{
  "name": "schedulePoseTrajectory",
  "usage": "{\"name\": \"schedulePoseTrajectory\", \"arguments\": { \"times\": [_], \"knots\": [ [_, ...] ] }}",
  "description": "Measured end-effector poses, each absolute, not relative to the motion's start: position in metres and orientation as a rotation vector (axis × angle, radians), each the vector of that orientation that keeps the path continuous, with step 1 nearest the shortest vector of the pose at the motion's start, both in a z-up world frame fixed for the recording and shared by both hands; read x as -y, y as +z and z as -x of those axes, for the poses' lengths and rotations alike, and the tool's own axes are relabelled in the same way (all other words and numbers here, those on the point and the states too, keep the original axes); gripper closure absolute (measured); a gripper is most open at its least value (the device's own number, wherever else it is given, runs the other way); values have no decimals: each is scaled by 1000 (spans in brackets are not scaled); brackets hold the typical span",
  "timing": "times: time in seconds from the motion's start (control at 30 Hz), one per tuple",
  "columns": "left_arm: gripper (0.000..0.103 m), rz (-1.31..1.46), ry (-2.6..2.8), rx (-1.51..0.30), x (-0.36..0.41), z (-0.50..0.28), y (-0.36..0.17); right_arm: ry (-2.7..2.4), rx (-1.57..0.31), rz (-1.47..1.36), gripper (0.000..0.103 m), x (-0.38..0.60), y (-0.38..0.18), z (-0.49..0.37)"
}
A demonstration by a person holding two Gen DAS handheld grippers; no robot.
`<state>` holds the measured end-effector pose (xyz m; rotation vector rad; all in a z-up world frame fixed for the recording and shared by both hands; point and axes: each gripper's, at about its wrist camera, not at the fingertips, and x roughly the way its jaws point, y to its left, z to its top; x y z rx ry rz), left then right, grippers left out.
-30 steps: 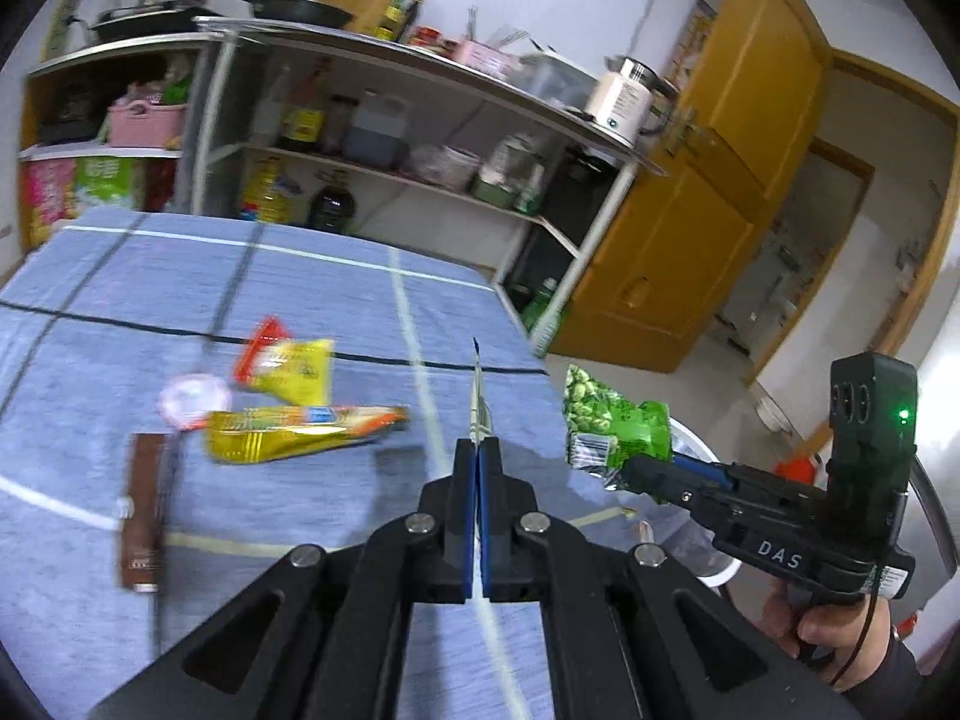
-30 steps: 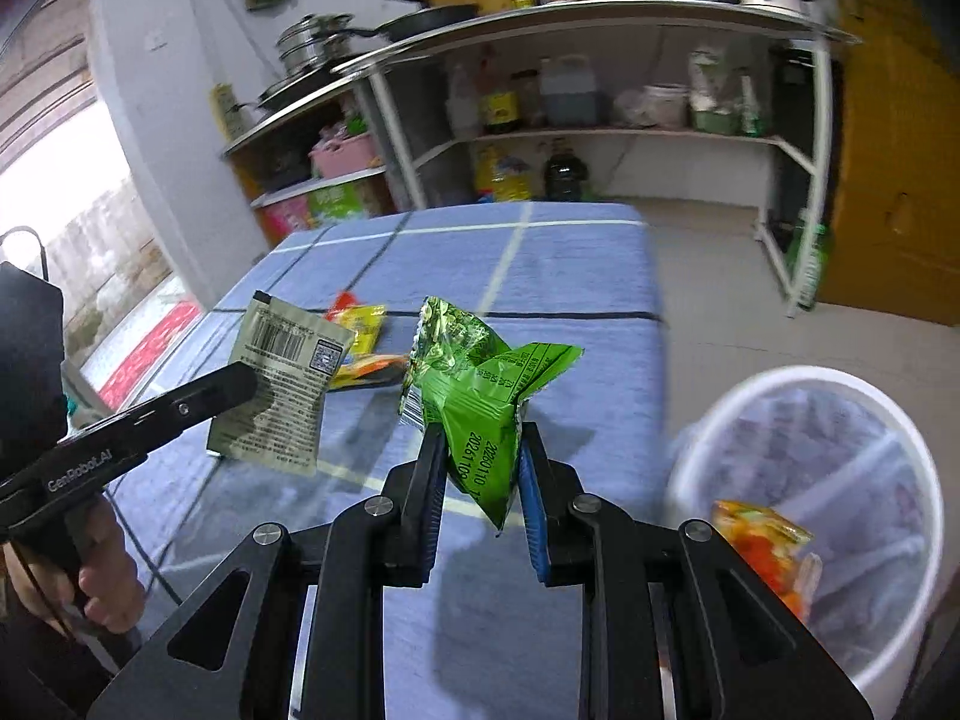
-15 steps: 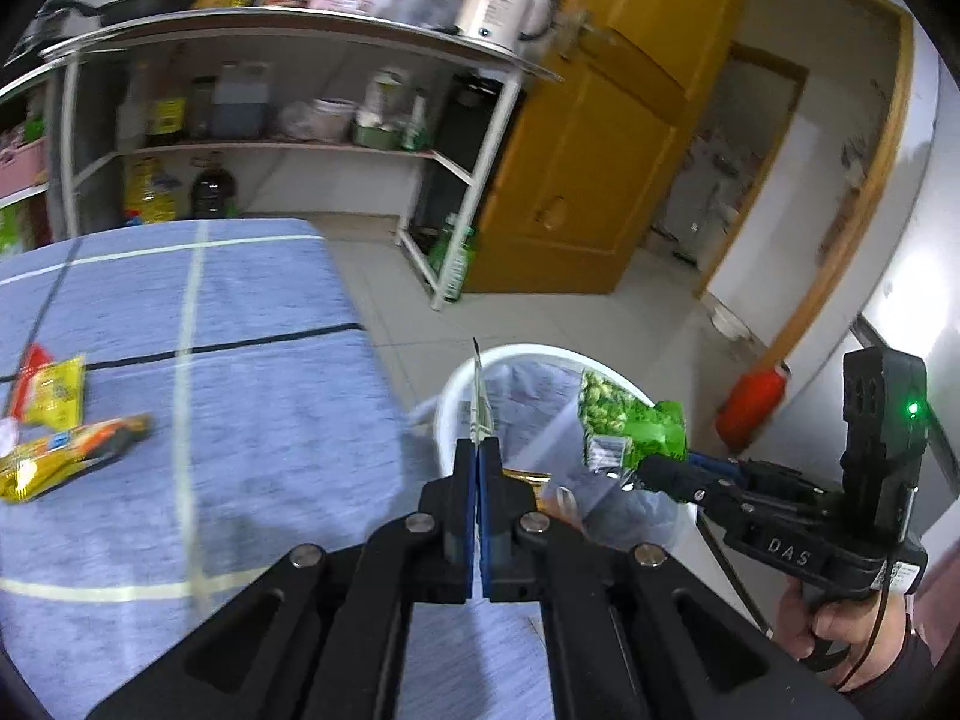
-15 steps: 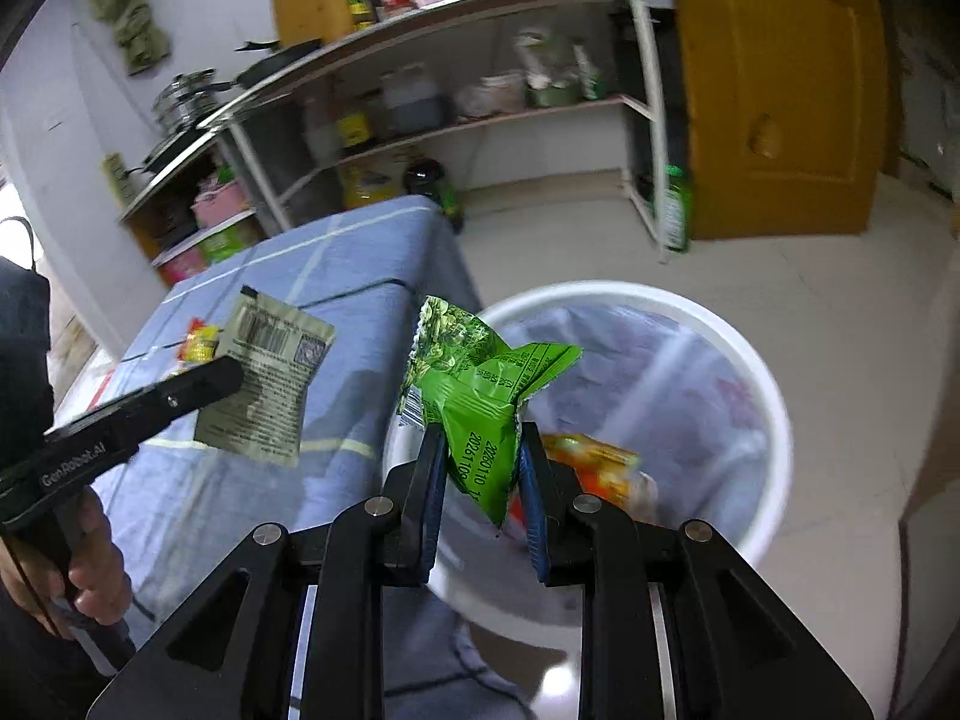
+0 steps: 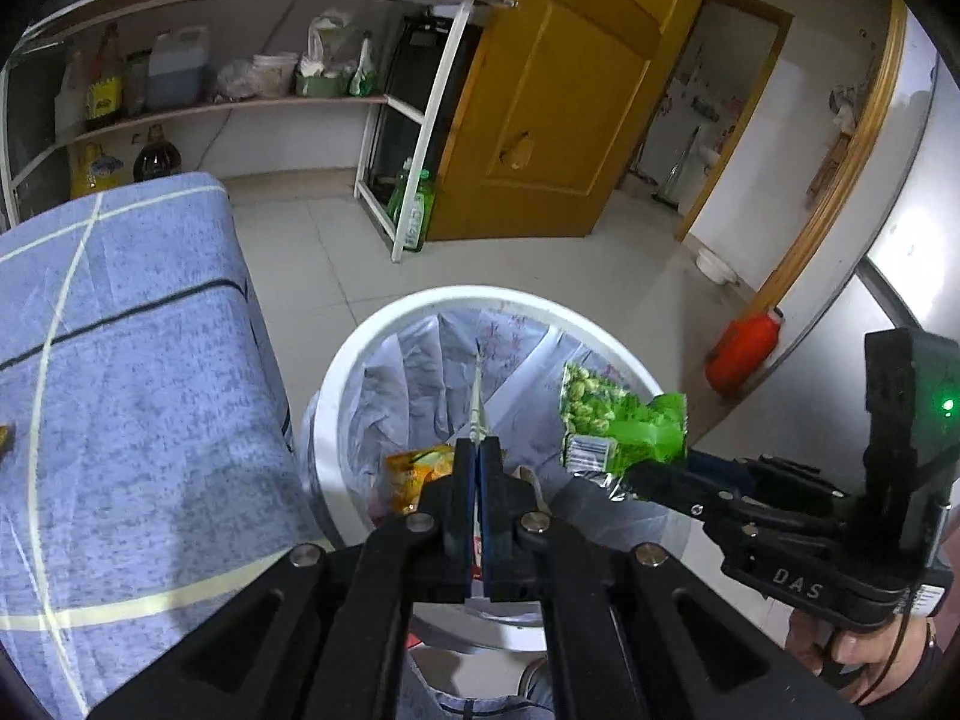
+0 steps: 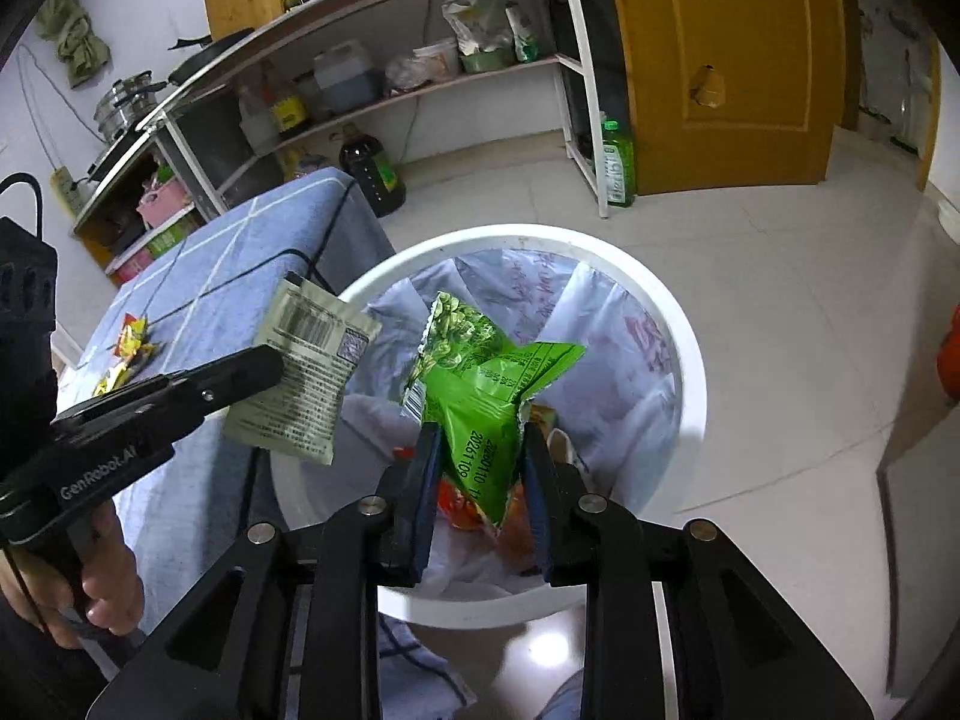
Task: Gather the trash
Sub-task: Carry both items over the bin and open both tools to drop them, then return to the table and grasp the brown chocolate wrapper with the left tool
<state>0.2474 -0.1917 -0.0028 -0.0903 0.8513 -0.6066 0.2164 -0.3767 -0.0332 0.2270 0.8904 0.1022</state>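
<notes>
Kitchen corner with a shelf rack [image 6: 420, 84], a wooden door [image 6: 720, 60] and a pale tiled floor [image 6: 780, 330]. Blue checked bench [image 5: 120, 390] on the left, with a few yellow wrappers [image 6: 129, 342] left on its far side. Beside the bench, a round white bin [image 6: 684, 372] lined with a thin bag, already holding an orange packet [image 5: 414, 468].

Above the bin mouth, two pieces of trash. Green snack bag [image 6: 480, 396] standing crumpled between the pads of the right claw [image 6: 480, 468]; jaws opening at this moment, bag not yet fallen. Grey-green sachet [image 6: 300, 372] pinched by one edge in the left claw [image 5: 477, 474], clamped tight, seen edge-on as a thin sliver in the left wrist view.

Both likely feather-light, thin foil film: soft, crinkly, slippery, prone to flutter or cling to a pad. Best taken at a flat sealed edge or a crumpled fold, never the slick face.

Both claws angled downward over the bin, side by side, each gripped by a hand [image 6: 102, 588] at the handle.
</notes>
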Motion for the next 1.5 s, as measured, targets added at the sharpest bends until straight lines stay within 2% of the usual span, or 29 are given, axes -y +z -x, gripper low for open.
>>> {"name": "schedulePoseTrajectory", "arguments": {
  "times": [0.23,0.33,0.4,0.43,0.63,0.77,1.17,1.5],
  "knots": [
    [98,103,-605,-851,186,-246,-3,90,-879,-216,75,375,-31,-216],
    [94,106,-605,-841,183,-244,1,94,-870,-216,74,374,-30,-215],
    [85,110,-607,-834,181,-243,3,95,-863,-215,74,373,-28,-214],
    [84,113,-608,-830,179,-242,5,98,-862,-217,74,373,-27,-214],
    [84,125,-584,-806,166,-237,15,116,-831,-225,73,369,-17,-210],
    [84,120,-548,-779,150,-230,23,164,-795,-219,61,357,-4,-207],
    [84,120,-382,-689,64,-205,45,390,-701,-126,61,272,35,-207],
    [83,186,-165,-684,-39,-198,34,574,-685,-7,61,182,40,-222]
  ]
}}
